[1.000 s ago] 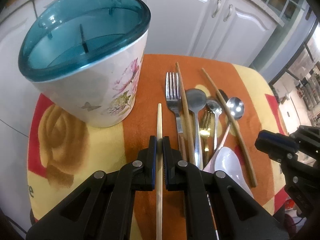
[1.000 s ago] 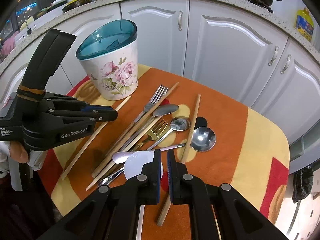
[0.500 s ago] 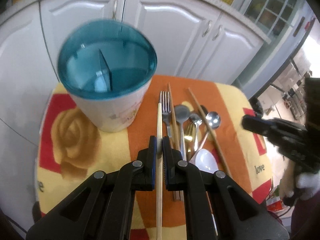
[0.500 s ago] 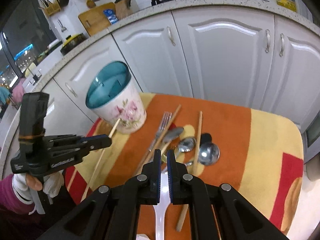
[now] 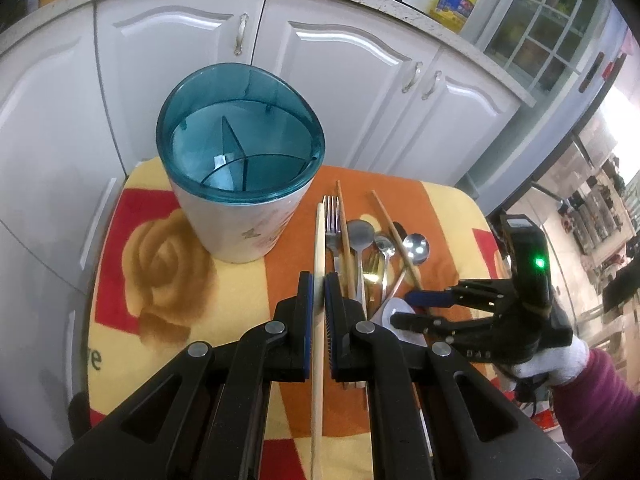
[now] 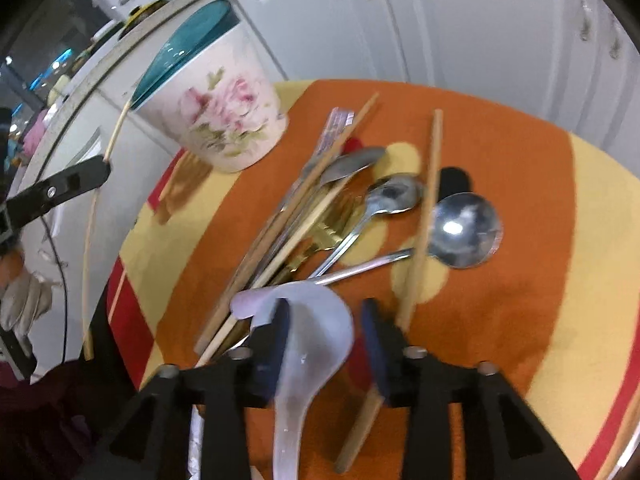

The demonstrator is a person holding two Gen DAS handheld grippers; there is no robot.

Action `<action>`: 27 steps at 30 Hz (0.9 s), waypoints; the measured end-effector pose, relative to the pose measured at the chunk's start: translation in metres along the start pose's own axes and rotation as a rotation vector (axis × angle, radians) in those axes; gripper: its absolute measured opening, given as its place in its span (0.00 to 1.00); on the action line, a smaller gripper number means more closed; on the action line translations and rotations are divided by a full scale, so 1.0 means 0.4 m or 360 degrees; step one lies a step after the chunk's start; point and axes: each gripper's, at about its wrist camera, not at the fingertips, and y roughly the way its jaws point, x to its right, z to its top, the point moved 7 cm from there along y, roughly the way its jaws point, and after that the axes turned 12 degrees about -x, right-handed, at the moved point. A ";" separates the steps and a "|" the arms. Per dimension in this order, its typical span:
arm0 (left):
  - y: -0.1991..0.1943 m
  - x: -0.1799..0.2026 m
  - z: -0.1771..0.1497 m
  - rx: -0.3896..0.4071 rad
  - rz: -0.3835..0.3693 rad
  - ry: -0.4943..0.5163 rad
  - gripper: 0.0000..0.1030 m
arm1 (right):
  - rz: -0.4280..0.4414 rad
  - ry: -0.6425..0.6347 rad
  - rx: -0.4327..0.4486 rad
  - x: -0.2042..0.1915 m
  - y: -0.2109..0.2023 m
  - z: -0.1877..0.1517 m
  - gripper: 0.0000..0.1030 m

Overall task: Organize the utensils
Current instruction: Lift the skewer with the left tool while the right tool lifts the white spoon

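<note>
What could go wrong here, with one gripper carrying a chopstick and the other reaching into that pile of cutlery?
The left gripper pinches the pale chopstick partway along, so it might swing or slip before reaching the holder. The right gripper, jaws opening, straddles the white spoon, which lies against chopsticks and metal spoons; closing could nudge or catch those neighbours. The spoon looks smooth, so it may slip.

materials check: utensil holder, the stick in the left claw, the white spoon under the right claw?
Utensil holder: looks like glossy white ceramic or plastic with a floral print; its teal insert is see-through, so likely plastic.
Chopstick in the left claw: pale, matte, probably wood or bamboo.
White spoon, between the opening right claw's jaws: smooth, slightly translucent; plastic or melamine, possibly porcelain.
</note>
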 end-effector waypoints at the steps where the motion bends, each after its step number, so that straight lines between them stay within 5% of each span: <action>1: 0.001 0.000 -0.001 -0.0001 0.0000 -0.0001 0.04 | -0.0007 -0.0014 0.0004 -0.006 0.002 -0.002 0.41; 4: 0.004 0.002 -0.001 -0.0006 0.0001 0.0003 0.04 | -0.0075 -0.0059 0.0003 -0.028 0.016 -0.003 0.37; 8: 0.006 -0.001 0.000 -0.0008 0.0007 0.0007 0.04 | -0.0028 -0.0074 0.0008 -0.037 0.020 -0.006 0.12; 11: 0.014 -0.015 -0.002 -0.0021 0.0016 -0.0015 0.04 | -0.0026 -0.0074 0.0047 -0.036 -0.008 -0.009 0.05; 22: 0.180 -0.026 -0.026 -0.0220 0.0150 0.0005 0.07 | 0.0017 0.0004 0.0079 -0.022 -0.050 -0.060 0.02; 27: 0.252 -0.026 -0.001 -0.0258 0.0263 0.0014 0.16 | 0.0078 0.0070 0.0085 -0.005 -0.052 -0.074 0.02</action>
